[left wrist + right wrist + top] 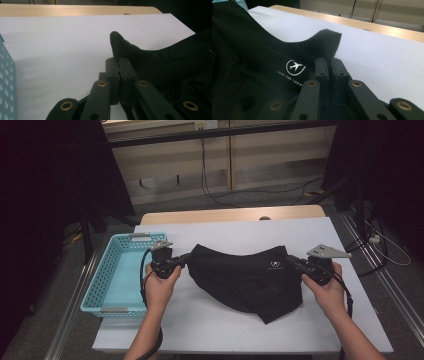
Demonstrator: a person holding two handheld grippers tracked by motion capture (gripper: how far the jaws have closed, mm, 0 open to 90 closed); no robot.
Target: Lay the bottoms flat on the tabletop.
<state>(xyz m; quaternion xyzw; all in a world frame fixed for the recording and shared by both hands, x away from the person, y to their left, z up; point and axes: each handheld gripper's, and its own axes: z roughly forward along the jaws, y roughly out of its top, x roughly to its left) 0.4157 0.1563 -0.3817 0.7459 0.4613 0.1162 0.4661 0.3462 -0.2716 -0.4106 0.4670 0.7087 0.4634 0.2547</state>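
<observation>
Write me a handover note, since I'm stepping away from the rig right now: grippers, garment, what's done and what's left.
Left gripper: shut on the left corner of the black garment.
Right gripper: shut on its right corner, near the white plane logo.
The garment lies bunched on the white table, stretched between both grips. The blue basket sits at the table's left edge.
Done: both corners gripped.
Left: probably folding it or moving it to the basket.
</observation>
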